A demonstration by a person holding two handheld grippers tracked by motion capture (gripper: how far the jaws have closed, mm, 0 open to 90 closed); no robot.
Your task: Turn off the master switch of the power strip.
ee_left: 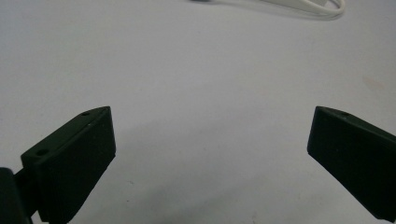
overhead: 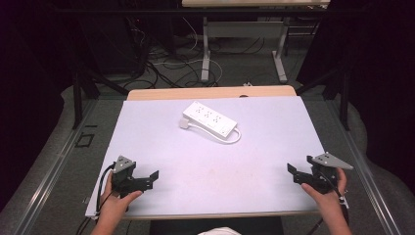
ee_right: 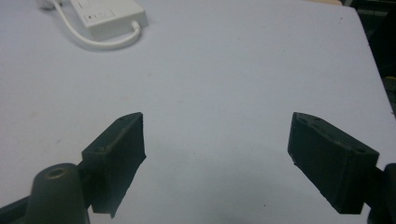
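A white power strip (overhead: 209,119) lies on the far middle of the white table (overhead: 161,132), its white cord looped at its near side and a small plug (overhead: 183,124) at its left end. The strip (ee_right: 109,16) also shows at the top left of the right gripper view, and its cord (ee_left: 322,8) at the top of the left gripper view. My left gripper (overhead: 152,178) rests near the front left corner, open, nothing between its jaws. At the front right edge my right gripper (overhead: 292,172) is held open and empty. Both grippers (ee_left: 212,140) (ee_right: 217,144) are well short of the strip.
A wooden strip (overhead: 210,92) edges the table's far side. Beyond it are desk legs (overhead: 205,54) and cables on the floor. Dark frame posts (overhead: 77,98) stand at either side of the table.
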